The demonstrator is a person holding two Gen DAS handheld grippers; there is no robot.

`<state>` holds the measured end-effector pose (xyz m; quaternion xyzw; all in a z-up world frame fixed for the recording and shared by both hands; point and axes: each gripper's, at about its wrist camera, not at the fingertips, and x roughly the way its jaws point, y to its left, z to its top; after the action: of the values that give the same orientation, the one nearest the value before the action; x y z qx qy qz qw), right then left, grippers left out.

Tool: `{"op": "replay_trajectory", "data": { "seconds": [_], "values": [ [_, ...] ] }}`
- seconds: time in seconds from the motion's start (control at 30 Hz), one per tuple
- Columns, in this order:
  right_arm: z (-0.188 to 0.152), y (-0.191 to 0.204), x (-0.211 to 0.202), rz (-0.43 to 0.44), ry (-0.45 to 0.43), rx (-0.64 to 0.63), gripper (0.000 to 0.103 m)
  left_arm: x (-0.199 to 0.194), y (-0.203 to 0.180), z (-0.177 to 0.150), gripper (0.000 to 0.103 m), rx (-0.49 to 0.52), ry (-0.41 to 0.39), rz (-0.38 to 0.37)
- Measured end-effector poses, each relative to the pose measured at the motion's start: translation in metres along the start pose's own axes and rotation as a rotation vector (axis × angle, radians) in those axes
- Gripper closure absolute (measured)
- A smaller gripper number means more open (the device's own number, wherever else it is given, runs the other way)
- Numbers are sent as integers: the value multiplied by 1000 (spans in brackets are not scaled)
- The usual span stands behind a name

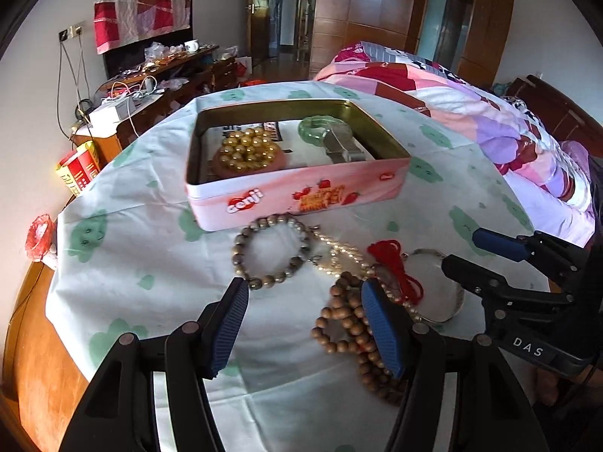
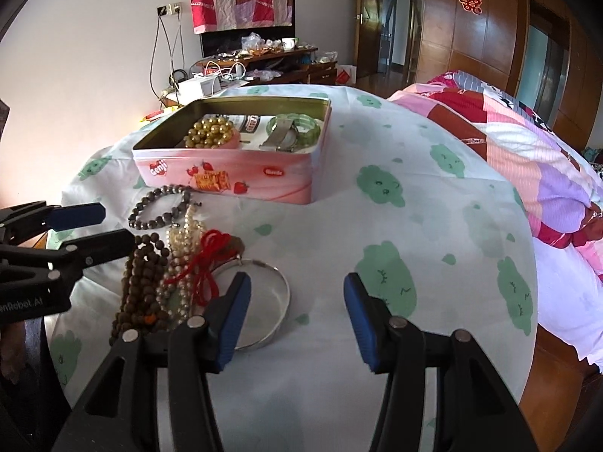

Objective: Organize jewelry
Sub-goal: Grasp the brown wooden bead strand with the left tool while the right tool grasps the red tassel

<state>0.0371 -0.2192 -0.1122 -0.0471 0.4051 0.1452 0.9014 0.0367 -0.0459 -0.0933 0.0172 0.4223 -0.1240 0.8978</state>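
Silver bangle point(image 2: 264, 301) just beside spread, empty right claw point(image 2: 297, 316); left claw point(image 1: 305, 324) likewise spread

Jewelry half sorted: an open pink tin point(image 1: 297, 192) and a loose heap before it.
Inside lie gold beads point(image 1: 247, 148), a green bangle point(image 1: 314, 128) and a metal watch band point(image 1: 345, 147); outside, a grey-brown bead bracelet point(image 1: 271, 250), pearls point(image 1: 335, 256), brown wooden beads point(image 1: 348, 324), red cord point(image 1: 394, 263), silver bangle point(image 2: 279, 297).
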Motion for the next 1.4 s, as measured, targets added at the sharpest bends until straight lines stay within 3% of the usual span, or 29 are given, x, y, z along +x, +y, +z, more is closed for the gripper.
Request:
{"op": "replay_trajectory", "data": {
  "seconds": [0.13, 0.2, 0.27, 0.53, 0.7, 0.93, 1.03, 1.07, 1.13, 1.4],
  "values": [
    [-3, 0, 5, -1, 12, 3, 49, 9, -4, -2, 40, 14, 18, -27],
    [-4, 0, 6, 0, 12, 5, 49, 9, -7, -3, 48, 22, 15, -56],
    [-5, -1, 7, 0, 14, 10, 49, 12, -10, -4, 89, 35, 34, -105],
    [5, 3, 0, 36, -27, 27, 49, -9, 7, 7, 90, 1, -28, -126],
    [15, 19, 3, 76, -42, -9, 49, -23, 27, 20, 90, -27, -83, -75],
    [21, 34, 20, 117, -3, -36, 49, -11, 31, 18, 90, -38, -59, -68],
    [22, 35, 27, 123, 31, -38, 62, -10, 30, 18, 90, -38, -53, -78],
    [22, 35, 29, 133, 45, -37, 78, -10, 31, 18, 90, -39, -52, -78],
    [21, 34, 29, 148, 51, -37, 92, -12, 34, 19, 90, -45, -55, -76],
    [22, 27, 6, 182, -25, -15, 96, -30, 40, 27, 90, -59, -104, -76]
  ]
}}
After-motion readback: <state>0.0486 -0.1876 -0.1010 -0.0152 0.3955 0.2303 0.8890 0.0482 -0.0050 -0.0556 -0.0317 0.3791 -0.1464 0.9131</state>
